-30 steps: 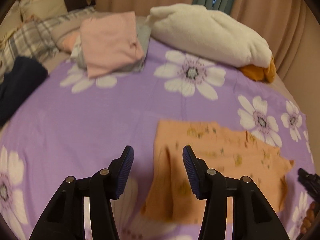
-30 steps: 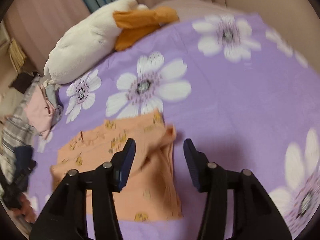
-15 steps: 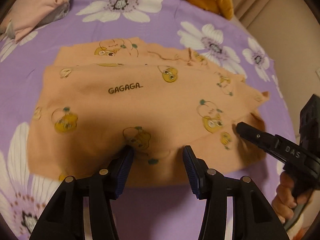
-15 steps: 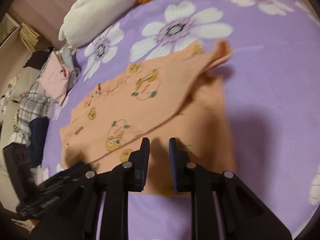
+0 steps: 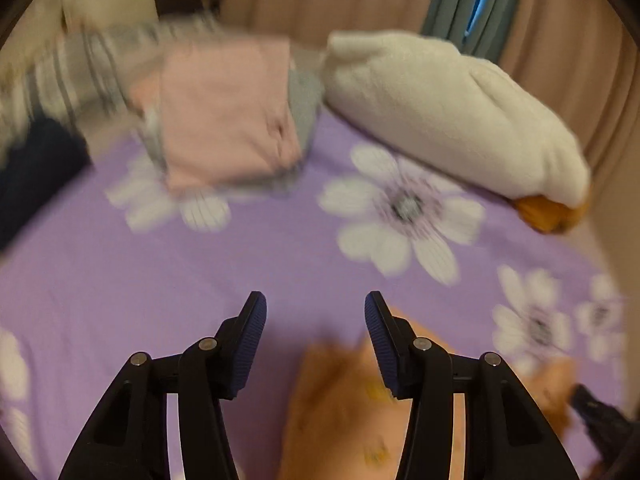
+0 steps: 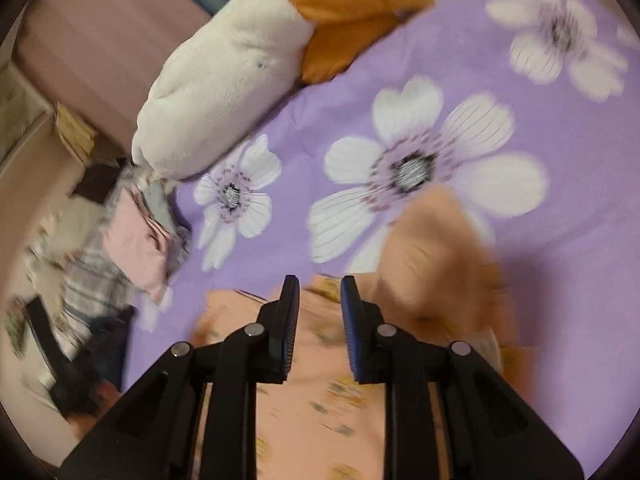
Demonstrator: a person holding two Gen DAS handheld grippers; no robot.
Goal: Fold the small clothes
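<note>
Both grippers lifted off the orange printed cotton garment (image 6: 320,400); left gripper (image 5: 314,340) wide open, empty, garment lower-right; right gripper (image 6: 319,328) narrowly parted, grip unclear, nearer.

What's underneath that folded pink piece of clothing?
A folded grey garment shows under the pink garment, sticking out along its edges. Anything further down the stack is covered.

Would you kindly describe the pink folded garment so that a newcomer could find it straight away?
Start at the purple flowered bedspread and find the big white plush toy at its far end. Beside the plush's tail end sits a small pile of clothes; the pink garment lies folded on top of it, over a grey piece. It is the only plain pale pink item there.
</note>
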